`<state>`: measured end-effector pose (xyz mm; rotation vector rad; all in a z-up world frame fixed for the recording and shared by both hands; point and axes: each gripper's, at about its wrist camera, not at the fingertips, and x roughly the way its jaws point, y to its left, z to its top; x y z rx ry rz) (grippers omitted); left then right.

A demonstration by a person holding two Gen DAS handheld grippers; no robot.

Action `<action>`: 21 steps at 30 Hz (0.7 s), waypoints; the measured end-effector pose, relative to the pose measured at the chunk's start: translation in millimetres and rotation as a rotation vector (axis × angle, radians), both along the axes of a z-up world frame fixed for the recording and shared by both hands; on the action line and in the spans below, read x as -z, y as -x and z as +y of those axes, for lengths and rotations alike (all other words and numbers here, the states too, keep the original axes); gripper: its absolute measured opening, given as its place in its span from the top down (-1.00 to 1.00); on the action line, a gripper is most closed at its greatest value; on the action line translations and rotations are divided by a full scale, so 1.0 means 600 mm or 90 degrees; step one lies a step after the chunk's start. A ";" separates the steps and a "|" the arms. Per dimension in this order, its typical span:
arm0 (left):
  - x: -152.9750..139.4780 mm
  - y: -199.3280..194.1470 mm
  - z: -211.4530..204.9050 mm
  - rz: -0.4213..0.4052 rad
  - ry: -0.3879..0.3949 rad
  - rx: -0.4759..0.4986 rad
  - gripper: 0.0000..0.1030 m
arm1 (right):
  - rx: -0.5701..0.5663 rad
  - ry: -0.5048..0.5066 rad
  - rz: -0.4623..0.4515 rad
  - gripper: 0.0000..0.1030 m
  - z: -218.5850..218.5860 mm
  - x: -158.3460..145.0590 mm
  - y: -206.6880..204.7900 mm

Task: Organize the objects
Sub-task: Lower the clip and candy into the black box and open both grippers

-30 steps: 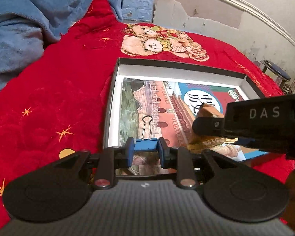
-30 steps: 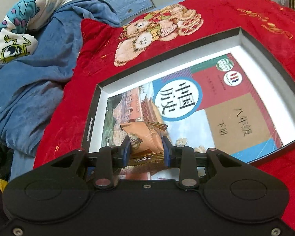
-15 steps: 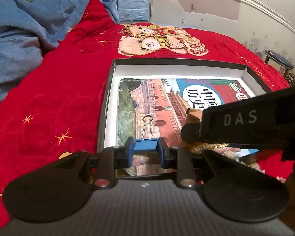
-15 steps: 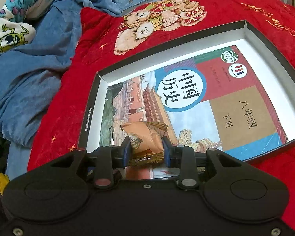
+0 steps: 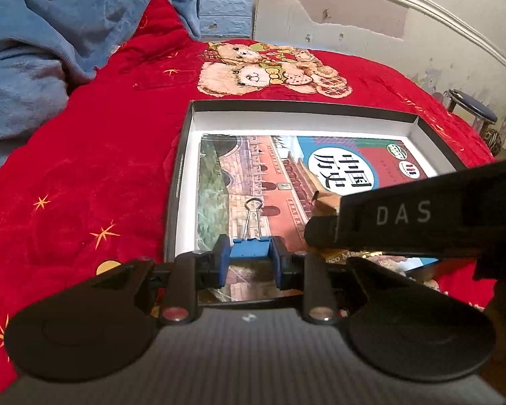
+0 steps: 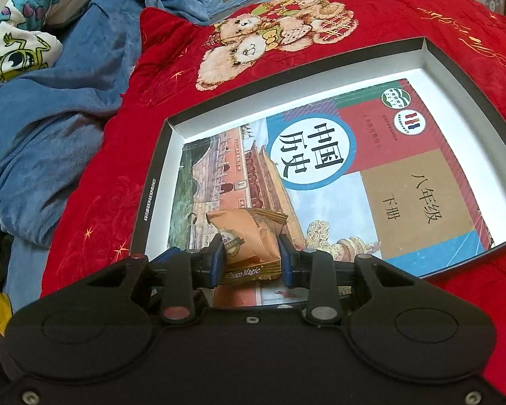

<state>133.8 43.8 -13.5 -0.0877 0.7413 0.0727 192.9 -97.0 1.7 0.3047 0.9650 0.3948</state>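
Observation:
A shallow black box (image 5: 182, 168) with a white inside lies on the red quilt and holds a history textbook (image 5: 253, 168). My left gripper (image 5: 249, 261) is shut on a blue binder clip (image 5: 249, 253) just above the book's near left corner, the clip's wire handle pointing away. My right gripper (image 6: 253, 256) is shut on an orange snack packet (image 6: 249, 236) over the same end of the textbook (image 6: 354, 175). It hangs close to the right of the left gripper. The clip's wire handle (image 6: 192, 229) shows beside the packet.
The red quilt (image 5: 84, 168) with a teddy bear print (image 5: 270, 71) covers the bed. A blue blanket (image 5: 33, 50) is heaped at the far left. A wall runs behind, and a small dark stool (image 5: 472, 104) stands at the far right.
The right gripper's body has slid a little to the left in the left wrist view. Both grips are unchanged.

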 end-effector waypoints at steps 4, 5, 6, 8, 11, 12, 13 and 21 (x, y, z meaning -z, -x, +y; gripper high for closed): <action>0.000 0.000 0.004 0.000 0.009 0.003 0.40 | -0.002 0.004 -0.002 0.38 0.001 0.001 0.000; 0.000 0.000 0.004 0.000 0.010 0.003 0.40 | -0.003 0.005 -0.002 0.37 0.001 0.002 0.000; 0.000 0.000 0.004 0.000 0.010 0.002 0.40 | -0.004 0.005 -0.002 0.37 0.002 0.003 0.000; 0.000 0.000 0.005 0.000 0.010 0.002 0.39 | -0.005 0.005 -0.001 0.37 0.002 0.003 0.000; 0.000 0.000 0.005 0.001 0.011 0.006 0.25 | -0.005 0.004 0.000 0.37 0.002 0.003 0.000; 0.000 0.000 0.006 0.001 0.011 0.006 0.25 | -0.005 0.001 0.001 0.36 0.002 0.002 0.000; 0.000 0.000 0.006 0.001 0.012 0.005 0.25 | -0.006 0.000 0.001 0.37 0.002 0.002 0.000; -0.011 0.008 0.004 -0.007 0.016 0.014 -0.12 | -0.012 -0.006 -0.005 0.30 0.001 -0.001 0.004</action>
